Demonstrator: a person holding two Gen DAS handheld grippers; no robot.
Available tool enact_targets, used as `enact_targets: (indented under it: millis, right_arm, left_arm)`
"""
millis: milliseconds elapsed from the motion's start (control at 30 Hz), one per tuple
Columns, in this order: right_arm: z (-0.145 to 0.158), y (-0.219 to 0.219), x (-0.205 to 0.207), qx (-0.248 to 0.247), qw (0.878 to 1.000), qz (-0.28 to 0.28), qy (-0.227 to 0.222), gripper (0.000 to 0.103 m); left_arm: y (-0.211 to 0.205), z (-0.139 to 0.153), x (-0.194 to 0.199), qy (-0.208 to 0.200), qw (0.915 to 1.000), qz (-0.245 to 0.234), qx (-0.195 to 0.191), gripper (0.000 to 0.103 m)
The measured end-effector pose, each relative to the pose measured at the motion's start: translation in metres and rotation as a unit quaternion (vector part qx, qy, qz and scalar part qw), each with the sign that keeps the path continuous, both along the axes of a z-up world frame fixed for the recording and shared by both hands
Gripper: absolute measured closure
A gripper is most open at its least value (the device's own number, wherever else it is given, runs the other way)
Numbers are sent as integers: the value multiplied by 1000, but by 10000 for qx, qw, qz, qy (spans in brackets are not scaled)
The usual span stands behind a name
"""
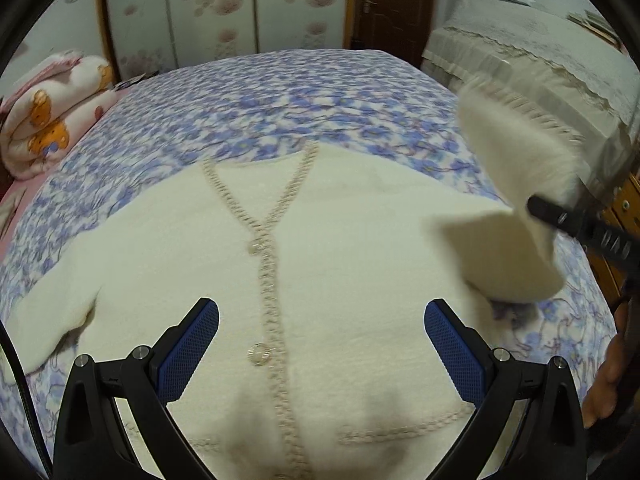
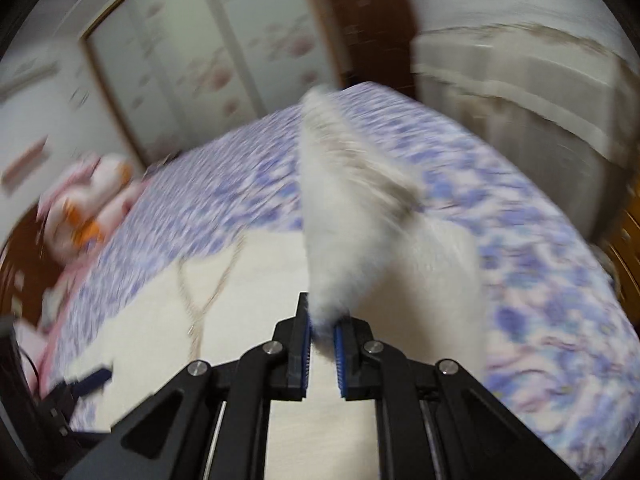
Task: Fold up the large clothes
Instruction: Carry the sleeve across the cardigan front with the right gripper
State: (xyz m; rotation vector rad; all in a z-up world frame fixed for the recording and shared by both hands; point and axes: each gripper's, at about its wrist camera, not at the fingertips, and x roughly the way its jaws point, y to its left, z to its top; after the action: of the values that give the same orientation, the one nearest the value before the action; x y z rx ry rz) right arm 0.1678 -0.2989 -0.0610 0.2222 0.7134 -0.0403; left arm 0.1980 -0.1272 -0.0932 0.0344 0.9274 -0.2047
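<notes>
The bed (image 1: 280, 92) fills most of both views, covered by a soft fleece sheet printed with blue-violet flowers on white. Behind it stand a wardrobe (image 1: 208, 4) with pale panels and pink blossom prints, and a dark brown door (image 1: 394, 0). A cabinet under a beige lace-edged cover (image 1: 532, 52) sits at the bed's right, and a rolled pink blanket (image 1: 52, 112) with orange bears lies at the left.

The cardigan (image 1: 352, 248) lies flat, front up, across the near half of the bed: cream, fuzzy knit, with a V-neck and a beige braided trim running down the closed front past round clear buttons (image 1: 259, 354). Its left sleeve rests spread on the sheet.

The right sleeve (image 1: 516, 160) is lifted off the bed, its ribbed cuff pointing up, blurred. The right hand-held gripper (image 2: 322, 338) pinches that sleeve between its blue textured pads.

The left hand-held gripper (image 1: 322, 344) hovers over the cardigan's lower front, fingers spread wide, holding nothing.
</notes>
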Motion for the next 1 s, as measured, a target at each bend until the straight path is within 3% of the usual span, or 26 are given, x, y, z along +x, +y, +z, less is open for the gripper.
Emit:
enact_targets:
  millis: [167,267,333,533,733,800,900,933,967,1000]
  right_arm:
    - [-72,68,31,-501,9944,502,787,88]
    - [-110,93,37,-821,9863,715,1238,71]
    - [-122,95,30,-940,9835,827,1303,63]
    - [-103,81,0,-596,9856,1015,1216,59]
    - [-93,49,-28,-460,9887,816,1168,59]
    - [-94,39,-35,-411,9894,729,1184,59]
    - [-98,28,-44,-346,9893,624,1269,59]
    - [-100,25,-45,-322,9891,600,1303,59]
    - [-102,23,-46,-305,9890,566,1335,59]
    - [-104,20,-47,-311,9887,532,1365,59]
  left_arm:
    - [52,-37,15,425,9981,410,-167,1]
    - [74,-65,21,832,9945,447,-456,1]
    - [83,-78,24,1062,9907,408,-751,1]
    - [72,-82,28,1140,9814,50,-1543,1]
    - [22,-91,41,1509,9683,-521,-1919,1]
    - [8,-102,46,1685,9644,-578,-1955,7]
    - [-12,-122,59,2076,9527,-638,-2127,32]
    - [-18,-127,64,2189,9494,-646,-2156,52]
    - [-23,-131,67,2249,9485,-660,-2131,79]
    - [-30,-133,72,2305,9488,-686,-2047,88]
